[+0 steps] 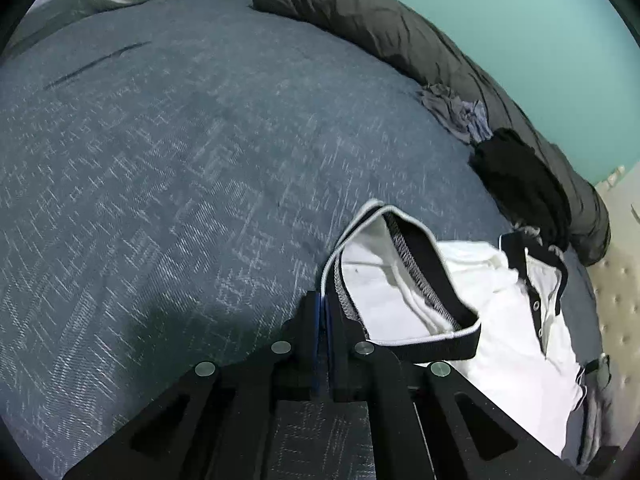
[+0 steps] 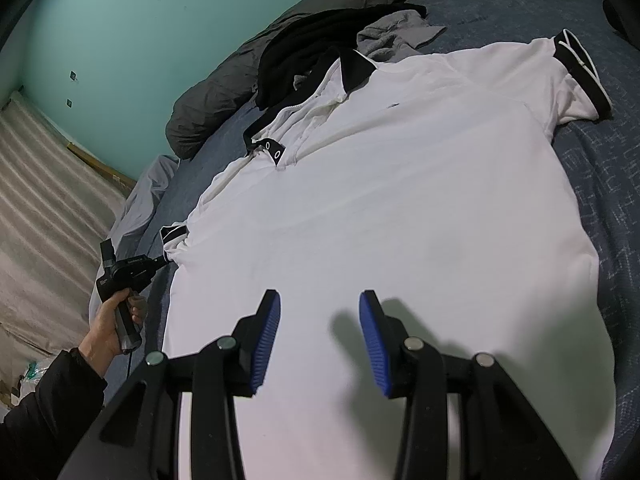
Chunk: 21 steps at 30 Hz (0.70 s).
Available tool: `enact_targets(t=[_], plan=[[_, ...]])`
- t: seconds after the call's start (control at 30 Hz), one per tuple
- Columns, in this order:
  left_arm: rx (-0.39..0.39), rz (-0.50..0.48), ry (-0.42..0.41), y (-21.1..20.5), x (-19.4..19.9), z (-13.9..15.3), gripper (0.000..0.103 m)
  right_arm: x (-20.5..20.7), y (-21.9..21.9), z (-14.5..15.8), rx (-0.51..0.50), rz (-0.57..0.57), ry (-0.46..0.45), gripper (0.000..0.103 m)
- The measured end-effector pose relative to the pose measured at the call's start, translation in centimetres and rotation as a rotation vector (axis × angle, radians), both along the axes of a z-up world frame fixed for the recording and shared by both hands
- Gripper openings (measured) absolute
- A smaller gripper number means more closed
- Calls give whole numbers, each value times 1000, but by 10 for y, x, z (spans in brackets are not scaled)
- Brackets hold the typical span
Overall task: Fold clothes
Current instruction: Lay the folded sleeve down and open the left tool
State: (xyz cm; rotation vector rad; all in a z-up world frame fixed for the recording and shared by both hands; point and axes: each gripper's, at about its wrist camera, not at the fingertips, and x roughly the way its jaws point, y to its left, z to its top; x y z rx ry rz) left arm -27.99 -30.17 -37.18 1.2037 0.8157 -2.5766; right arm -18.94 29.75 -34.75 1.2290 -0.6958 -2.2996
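**Sleeve Pinched on the White Shirt**

Left gripper [image 1: 326, 308] has its two black fingers squeezed tight on the black-trimmed sleeve cuff [image 1: 404, 280] of the white polo shirt with a black collar [image 2: 380, 200]. Right gripper [image 2: 318, 320] hangs just over the shirt's lower part, its blue pads wide apart and holding nothing.

The shirt lies spread out, front side up, on the blue woven bed cover [image 1: 160, 160]. A crumpled grey cloth [image 2: 396, 36] and a black cloth [image 2: 320, 44] sit near the collar, by the dark rolled blanket [image 1: 400, 36].

It looks like the sleeve fold is in hand. Next, the pinched sleeve likely needs to swing in over the shirt's middle and lie flat.
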Motion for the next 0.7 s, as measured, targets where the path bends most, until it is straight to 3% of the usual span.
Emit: enact_targets(t=[0.03, 0.1, 0.17, 0.4, 0.57, 0.63, 0.7], plan=[[-3, -2, 5, 0, -3, 3, 6, 0, 0, 0, 0, -1, 1, 41], [-8, -6, 15, 1, -8, 10, 27, 0, 0, 0, -2, -1, 2, 41], [-14, -10, 25, 2, -13, 16, 37, 0, 0, 0, -1, 0, 2, 41], [-33, -23, 32, 10, -38, 31, 48, 1, -2, -1, 8, 3, -1, 41], [-29, -16, -16, 11, -55, 21, 48, 0, -1, -1, 9, 2, -2, 41], [-10, -20, -15, 9, -59, 17, 43, -1, -1, -1, 9, 1, -3, 41], [2, -27, -20, 9, -66, 13, 4, -1, -1, -2, 8, 2, -5, 41]])
